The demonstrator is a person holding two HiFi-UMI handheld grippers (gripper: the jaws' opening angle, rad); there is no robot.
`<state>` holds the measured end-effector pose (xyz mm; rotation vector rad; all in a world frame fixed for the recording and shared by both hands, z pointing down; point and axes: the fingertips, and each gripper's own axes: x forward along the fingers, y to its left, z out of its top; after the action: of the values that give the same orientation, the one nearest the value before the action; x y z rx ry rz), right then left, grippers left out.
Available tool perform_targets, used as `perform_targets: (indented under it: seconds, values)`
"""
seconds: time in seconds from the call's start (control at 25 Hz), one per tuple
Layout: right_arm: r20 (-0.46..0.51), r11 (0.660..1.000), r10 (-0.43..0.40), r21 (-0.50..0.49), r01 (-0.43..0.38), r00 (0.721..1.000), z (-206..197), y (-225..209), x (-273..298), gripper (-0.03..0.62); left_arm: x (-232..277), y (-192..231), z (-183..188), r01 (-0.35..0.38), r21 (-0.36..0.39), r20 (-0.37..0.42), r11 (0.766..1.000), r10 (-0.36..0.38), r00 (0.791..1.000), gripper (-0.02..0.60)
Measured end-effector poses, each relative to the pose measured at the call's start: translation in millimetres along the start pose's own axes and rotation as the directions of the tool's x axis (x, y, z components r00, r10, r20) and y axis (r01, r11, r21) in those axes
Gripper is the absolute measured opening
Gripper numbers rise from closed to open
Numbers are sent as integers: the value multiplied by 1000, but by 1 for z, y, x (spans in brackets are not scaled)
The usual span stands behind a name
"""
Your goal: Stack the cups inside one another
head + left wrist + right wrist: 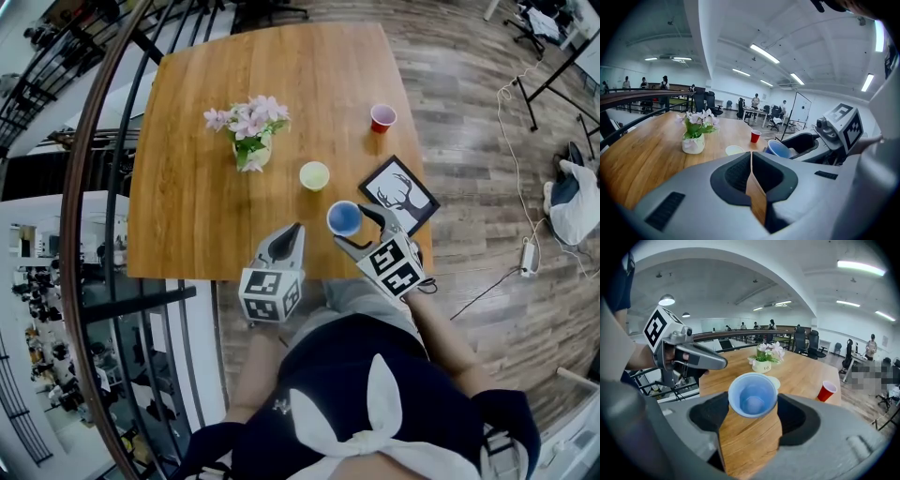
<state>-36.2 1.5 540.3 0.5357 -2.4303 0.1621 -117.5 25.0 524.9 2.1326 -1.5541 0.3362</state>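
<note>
My right gripper (355, 229) is shut on a blue cup (344, 217), which hangs upright above the table's near edge with its mouth open to the top. In the right gripper view the blue cup (753, 401) fills the gap between the jaws. A pale yellow-green cup (314, 175) stands just beyond it, and a red cup (382, 117) stands farther off at the right. My left gripper (296, 228) hovers at the near edge, left of the blue cup, its jaws met at the tips with nothing in them. The left gripper view shows the red cup (755, 136) and the yellow-green cup (734, 150).
A white vase of pink flowers (251, 150) stands mid-table, left of the yellow-green cup. A framed deer picture (399, 195) lies by the table's right edge, close to my right gripper. A dark railing (103, 169) runs along the left of the wooden table (187, 216).
</note>
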Motion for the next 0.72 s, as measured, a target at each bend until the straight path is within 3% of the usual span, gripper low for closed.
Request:
perform_targets:
  seconds: [0.72]
  values:
    - [115, 999, -42, -30, 46, 992, 48, -14, -27, 319, -7, 3, 18, -6, 20, 37, 1000, 6, 999, 17]
